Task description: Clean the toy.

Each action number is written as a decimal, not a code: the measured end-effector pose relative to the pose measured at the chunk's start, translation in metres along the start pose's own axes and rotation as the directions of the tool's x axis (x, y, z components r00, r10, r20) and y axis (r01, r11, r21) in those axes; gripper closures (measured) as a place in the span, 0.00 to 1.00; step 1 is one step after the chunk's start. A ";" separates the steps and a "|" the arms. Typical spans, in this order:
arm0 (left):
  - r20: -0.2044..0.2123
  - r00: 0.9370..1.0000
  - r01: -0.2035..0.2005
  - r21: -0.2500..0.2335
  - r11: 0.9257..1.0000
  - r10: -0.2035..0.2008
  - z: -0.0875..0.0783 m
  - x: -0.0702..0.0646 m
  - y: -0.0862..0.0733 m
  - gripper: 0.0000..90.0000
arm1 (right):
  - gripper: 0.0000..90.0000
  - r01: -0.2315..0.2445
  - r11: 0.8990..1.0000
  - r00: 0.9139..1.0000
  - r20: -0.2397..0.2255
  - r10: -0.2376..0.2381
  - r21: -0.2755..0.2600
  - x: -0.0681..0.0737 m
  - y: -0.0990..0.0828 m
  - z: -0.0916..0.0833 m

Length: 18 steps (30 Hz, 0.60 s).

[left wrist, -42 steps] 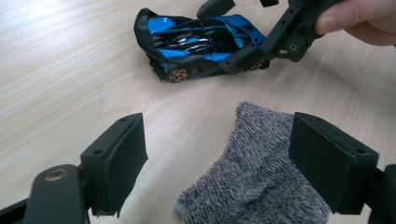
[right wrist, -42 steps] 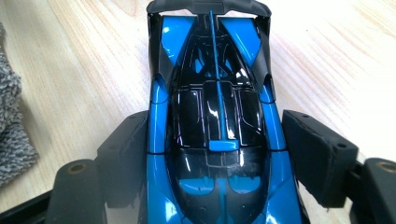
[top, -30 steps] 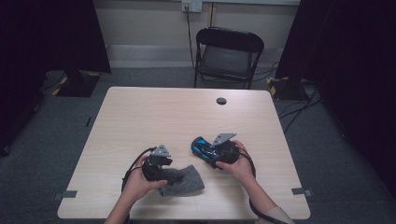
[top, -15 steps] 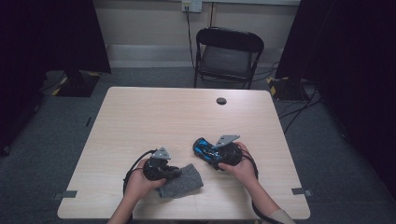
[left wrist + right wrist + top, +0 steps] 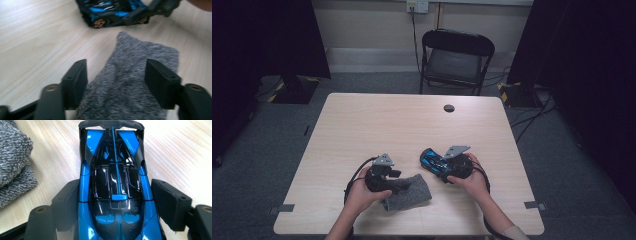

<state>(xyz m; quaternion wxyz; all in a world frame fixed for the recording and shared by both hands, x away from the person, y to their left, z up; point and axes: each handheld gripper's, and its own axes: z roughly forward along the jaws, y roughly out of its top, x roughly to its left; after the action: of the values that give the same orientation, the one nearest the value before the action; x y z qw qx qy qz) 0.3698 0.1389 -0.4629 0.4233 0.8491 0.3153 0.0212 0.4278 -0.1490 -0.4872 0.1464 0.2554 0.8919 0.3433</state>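
Dim room, dark curtains both sides, black folding chair (image 5: 456, 59) behind a light wood table (image 5: 362, 125). Small black disc (image 5: 449, 108) sits near the table's far edge, well apart from the work.

Left gripper (image 5: 404, 184) sits at the near edge, person's left hand (image 5: 362, 192) wrapped around its body. Its jaws have just been opening. In the left gripper view the gripper (image 5: 116, 80) stands part open, straddling a grey knit cloth (image 5: 135, 82). Cloth lies flat on the wood between the pads, and the left pad looks clear of it. The right pad's contact is hard to read, but no pinch or lift shows. High view puts the cloth (image 5: 412, 192) just right of the left gripper, near the table's front edge.

Right gripper (image 5: 432, 162) is held in the right hand (image 5: 469, 177), angled toward the left one. Right gripper view: gripper (image 5: 113, 205) has a blue and black toy car (image 5: 113, 185) between its jaws, one at each flank, car's tail wing pointing away from the camera. Left jaw touches the body; right one shows a slim gap, so grip isn't certain. Car (image 5: 433, 161) rests on the table just beyond the cloth. Cloth edge (image 5: 13, 162) is close beside it.
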 end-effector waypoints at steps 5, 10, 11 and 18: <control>0.037 0.999 -0.041 0.027 0.999 0.040 0.000 -0.014 -0.001 0.25 | 0.29 -0.004 1.000 1.000 0.005 0.004 0.000 0.001 0.000 0.000; 0.019 0.996 -0.084 0.077 0.993 0.083 0.011 -0.019 -0.013 0.23 | 0.29 -0.004 1.000 1.000 0.011 0.004 0.000 0.002 0.000 0.000; 0.015 0.996 -0.091 0.083 0.992 0.090 0.014 -0.018 -0.014 0.23 | 0.29 -0.004 1.000 1.000 0.012 0.004 -0.001 0.002 0.000 0.000; -0.070 0.970 -0.224 0.114 0.968 0.232 0.021 -0.025 -0.018 0.55 | 0.29 -0.007 1.000 1.000 0.008 0.008 -0.012 0.001 -0.003 -0.001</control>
<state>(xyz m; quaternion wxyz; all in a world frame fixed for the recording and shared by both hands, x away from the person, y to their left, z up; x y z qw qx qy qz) 0.3464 0.1183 -0.4838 0.3591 0.8993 0.2334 0.0882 0.4253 -0.1506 -0.4882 0.1503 0.2592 0.8882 0.3482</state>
